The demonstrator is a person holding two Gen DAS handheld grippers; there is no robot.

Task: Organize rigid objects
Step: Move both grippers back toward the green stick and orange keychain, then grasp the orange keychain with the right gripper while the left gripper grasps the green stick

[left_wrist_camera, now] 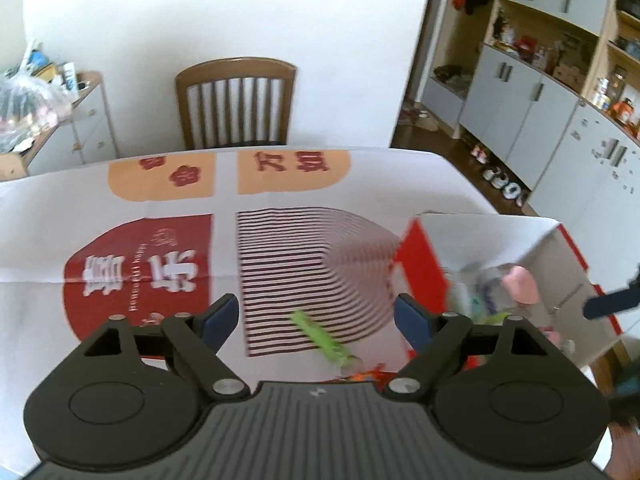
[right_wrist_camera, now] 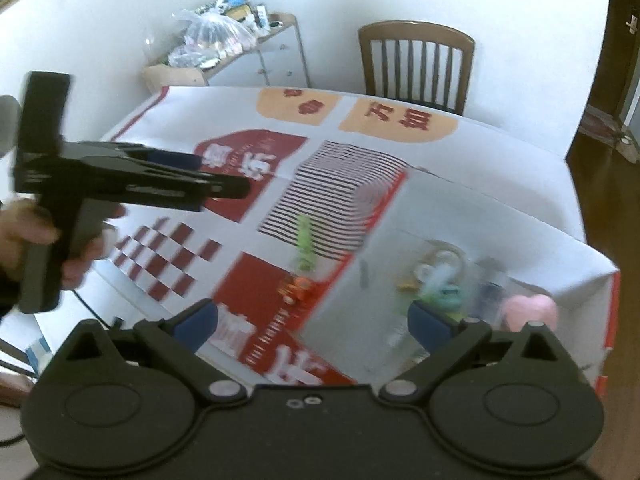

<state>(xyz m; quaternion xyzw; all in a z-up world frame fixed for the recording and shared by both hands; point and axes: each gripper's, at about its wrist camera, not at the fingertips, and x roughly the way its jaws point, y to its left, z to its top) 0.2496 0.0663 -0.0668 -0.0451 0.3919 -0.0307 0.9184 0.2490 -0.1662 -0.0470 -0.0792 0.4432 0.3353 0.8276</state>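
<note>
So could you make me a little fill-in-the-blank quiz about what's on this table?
1. The long toy lying on the striped patch is ____.
2. Both the left claw and the right claw are ____ and hold nothing.
3. The pink toy sits inside the ____.
4. Behind the table stands a wooden ____.

Answers: green; open; box; chair

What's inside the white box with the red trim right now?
Inside the box: a pink rounded toy, a mint-green piece and something yellow-green. Blur hides detail, and the right claw covers the near corner.
</note>
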